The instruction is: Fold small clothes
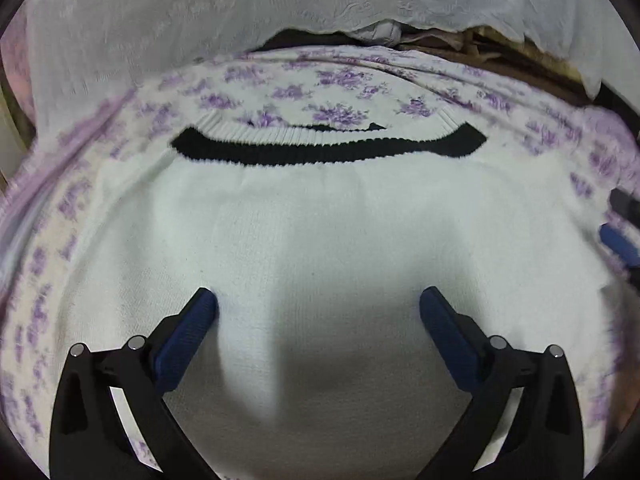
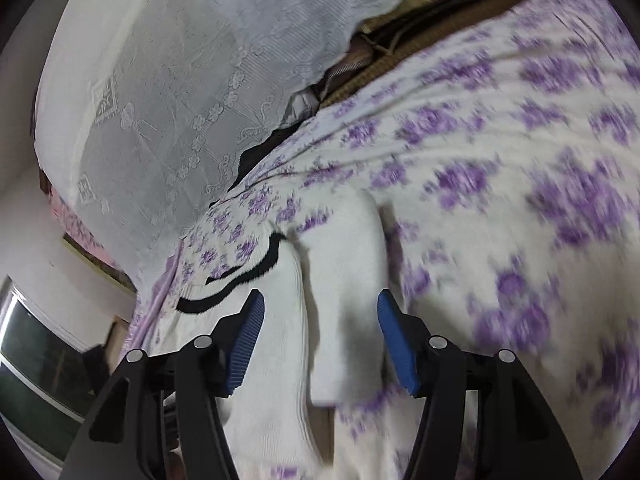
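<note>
A white knit sweater (image 1: 320, 216) with a black stripe (image 1: 328, 150) along its far ribbed edge lies flat on a purple-flowered sheet (image 1: 328, 92). My left gripper (image 1: 318, 294) hovers over the sweater's middle, open wide with nothing between its blue pads. At the right edge of the left wrist view shows one blue finger (image 1: 618, 242) of the other gripper. In the right wrist view the sweater (image 2: 280, 340) has a folded sleeve part (image 2: 344, 248) running up between the fingers of my right gripper (image 2: 320, 296). Its jaws stand apart and the pads do not press the cloth.
A white lace cloth (image 1: 200, 12) hangs along the far side of the bed, also in the right wrist view (image 2: 180, 80). Brown woven things (image 2: 420, 28) show in the gap under it. A dark window (image 2: 36, 360) is at the lower left.
</note>
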Motion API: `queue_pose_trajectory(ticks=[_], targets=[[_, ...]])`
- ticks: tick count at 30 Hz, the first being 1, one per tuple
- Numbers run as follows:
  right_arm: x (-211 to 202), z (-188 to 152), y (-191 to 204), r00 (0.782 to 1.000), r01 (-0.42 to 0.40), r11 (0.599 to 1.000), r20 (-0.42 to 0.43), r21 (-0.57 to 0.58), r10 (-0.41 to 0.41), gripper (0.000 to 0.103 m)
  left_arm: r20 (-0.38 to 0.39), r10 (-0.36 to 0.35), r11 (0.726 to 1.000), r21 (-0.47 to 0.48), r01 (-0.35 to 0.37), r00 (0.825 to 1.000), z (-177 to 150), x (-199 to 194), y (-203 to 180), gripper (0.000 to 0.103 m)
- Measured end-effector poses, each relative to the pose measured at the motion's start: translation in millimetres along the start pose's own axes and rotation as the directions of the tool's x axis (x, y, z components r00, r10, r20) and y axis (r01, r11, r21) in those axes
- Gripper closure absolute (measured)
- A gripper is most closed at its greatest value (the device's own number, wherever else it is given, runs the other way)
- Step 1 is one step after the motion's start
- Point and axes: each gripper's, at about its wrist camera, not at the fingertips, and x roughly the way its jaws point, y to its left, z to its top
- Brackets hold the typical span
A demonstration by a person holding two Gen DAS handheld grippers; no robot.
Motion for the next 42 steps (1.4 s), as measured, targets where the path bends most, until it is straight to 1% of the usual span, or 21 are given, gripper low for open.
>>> queue_pose_trajectory(ticks=[1,2,4,5,7,9,11,13,18,22,25,27,30,31,32,33,34,36,38,41,42], targets=[[-4,-4,-4,1.000,-0.010,1.000,-0.008,0.018,0.010,0.044,0.008,0.010,1.000,0.011,-0.011,1.000,-1,-2,-3,0.005],[-7,-9,-7,1.000,-0.019,0.999,-0.016,0.037,0.019,0.044,0.007,0.001,1.000,0.006,-0.001,1.000,-1,-4,-2,0.005],[-13,-16,-13,0.999,-0.035,0.997,-0.027,0.070,0.037,0.044,0.007,-0.078,0.995,-0.054,0.078,0.997,-2,-12,9,0.005],[-15,-20,-15,0.998,-0.046,0.995,-0.037,0.085,0.049,0.044,0.022,-0.114,0.990,-0.086,0.115,0.993,-1,-18,16,0.005],[-15,-31,-16,0.993,-0.082,0.990,-0.070,0.115,0.090,0.044,0.070,-0.126,0.981,-0.137,0.134,0.990,1,-30,28,0.005],[-14,-39,-12,0.988,-0.108,0.987,-0.093,0.118,0.120,0.044,0.081,-0.106,0.978,-0.170,0.119,0.991,3,-30,37,0.005],[-11,-43,-7,0.986,-0.117,0.988,-0.111,0.103,0.129,0.044,0.037,-0.116,0.973,-0.197,0.121,0.993,3,-17,44,0.005],[-4,-47,-5,0.986,-0.103,0.990,-0.124,0.097,0.115,0.044,-0.025,-0.132,0.969,-0.216,0.123,0.991,2,3,47,0.004],[9,-43,-7,0.989,-0.079,0.987,-0.115,0.137,0.095,0.044,-0.010,-0.099,0.977,-0.189,0.095,0.995,3,1,40,0.004],[30,-34,1,0.991,-0.052,0.990,-0.114,0.132,0.067,0.044,-0.011,-0.104,0.975,-0.199,0.099,0.995,2,2,42,0.004],[49,-21,3,0.991,-0.078,0.985,-0.100,0.155,0.094,0.044,-0.011,-0.095,0.977,-0.194,0.091,0.995,2,3,41,0.004],[58,-15,5,0.989,-0.108,0.982,-0.082,0.158,0.122,0.048,-0.012,-0.093,0.977,-0.192,0.089,0.996,2,4,41,0.004],[64,-16,15,0.990,-0.098,0.992,-0.092,0.079,0.105,0.048,0.001,-0.097,0.972,-0.217,0.095,0.995,5,4,46,0.004],[65,-16,15,0.991,-0.095,0.993,-0.091,0.073,0.102,0.049,0.011,-0.088,0.968,-0.234,0.088,0.996,7,5,49,0.004],[66,-15,14,0.991,-0.094,0.992,-0.090,0.082,0.101,0.054,0.019,-0.072,0.966,-0.247,0.074,0.997,9,5,51,0.004],[67,-14,12,0.992,-0.087,0.992,-0.087,0.090,0.095,0.062,0.020,-0.057,0.966,-0.253,0.060,0.998,11,7,53,0.004],[68,-13,9,0.993,-0.072,0.992,-0.085,0.101,0.081,0.065,0.005,-0.039,0.968,-0.247,0.039,0.999,12,13,52,0.004],[67,-14,7,0.993,-0.076,0.991,-0.079,0.110,0.085,0.072,-0.011,-0.012,0.975,-0.223,0.009,1.000,13,18,47,0.004],[64,-16,9,0.994,-0.074,0.993,-0.070,0.092,0.081,0.076,0.000,0.026,0.981,-0.195,-0.025,1.000,13,17,41,0.004],[62,-17,14,0.995,-0.075,0.995,-0.065,0.063,0.080,0.076,0.003,0.015,0.978,-0.208,-0.014,1.000,13,17,45,0.004],[63,-17,16,0.994,-0.082,0.995,-0.074,0.056,0.086,0.070,0.005,0.005,0.976,-0.216,-0.004,1.000,13,17,46,0.004]])
